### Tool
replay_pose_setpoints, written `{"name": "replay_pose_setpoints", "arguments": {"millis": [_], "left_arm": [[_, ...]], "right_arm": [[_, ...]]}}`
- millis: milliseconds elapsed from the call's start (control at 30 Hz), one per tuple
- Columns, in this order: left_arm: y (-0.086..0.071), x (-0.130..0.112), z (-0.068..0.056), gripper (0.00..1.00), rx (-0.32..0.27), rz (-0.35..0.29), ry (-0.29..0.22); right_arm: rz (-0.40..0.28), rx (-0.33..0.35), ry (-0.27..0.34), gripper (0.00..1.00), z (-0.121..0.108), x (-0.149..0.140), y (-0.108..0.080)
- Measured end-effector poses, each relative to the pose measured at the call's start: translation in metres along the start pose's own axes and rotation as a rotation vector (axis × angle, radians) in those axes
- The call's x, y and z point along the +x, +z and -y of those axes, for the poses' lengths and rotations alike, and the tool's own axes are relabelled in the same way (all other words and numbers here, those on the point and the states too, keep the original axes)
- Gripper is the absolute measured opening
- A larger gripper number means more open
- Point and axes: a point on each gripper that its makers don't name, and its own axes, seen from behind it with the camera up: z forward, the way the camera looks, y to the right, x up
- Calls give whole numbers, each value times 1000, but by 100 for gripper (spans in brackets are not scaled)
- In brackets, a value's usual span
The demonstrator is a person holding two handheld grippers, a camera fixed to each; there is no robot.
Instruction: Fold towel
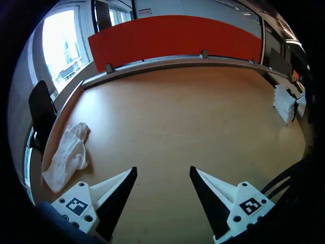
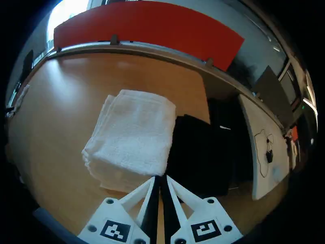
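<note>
A crumpled white towel (image 1: 68, 155) lies at the left edge of the wooden table (image 1: 178, 118), just left of and beyond my left gripper (image 1: 163, 175), which stands open above bare wood with nothing between its fingers. A stack of folded white towels (image 1: 285, 103) sits at the table's far right edge. In the right gripper view that same stack of folded towels (image 2: 132, 138) lies right in front of my right gripper (image 2: 159, 184), whose fingers are shut with nothing seen between them, just short of the stack's near edge.
A red divider panel (image 1: 174, 38) runs along the table's far side. A dark chair (image 1: 40, 110) stands at the left beyond the table's edge. To the right of the stack the table ends, with dark furniture (image 2: 203, 154) and a white desk (image 2: 264, 150) beyond.
</note>
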Motion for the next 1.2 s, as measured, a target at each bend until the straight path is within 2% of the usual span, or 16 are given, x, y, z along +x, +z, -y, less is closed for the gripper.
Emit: {"name": "replay_pose_setpoints", "arguments": {"millis": [233, 300, 367, 633, 767, 900, 967, 1200], "left_arm": [[0, 0, 1, 96, 1, 0, -1], [0, 0, 1, 96, 2, -1, -1], [0, 0, 1, 96, 1, -1, 0], [0, 2, 1, 96, -1, -6, 3], [-1, 3, 1, 96, -1, -8, 1], [-1, 3, 2, 96, -1, -11, -1], [-1, 4, 2, 96, -1, -13, -2], [-3, 7, 3, 96, -2, -20, 0]], "right_arm": [[1, -4, 0, 7, 1, -1, 0], [2, -6, 2, 10, 1, -2, 0], [1, -8, 6, 17, 2, -3, 1], [-4, -30, 27, 26, -2, -6, 1], [2, -44, 25, 38, -4, -9, -1], [2, -54, 23, 78, -5, -11, -2], [1, -55, 22, 94, -5, -11, -2], [-5, -54, 19, 96, -1, -8, -3]]}}
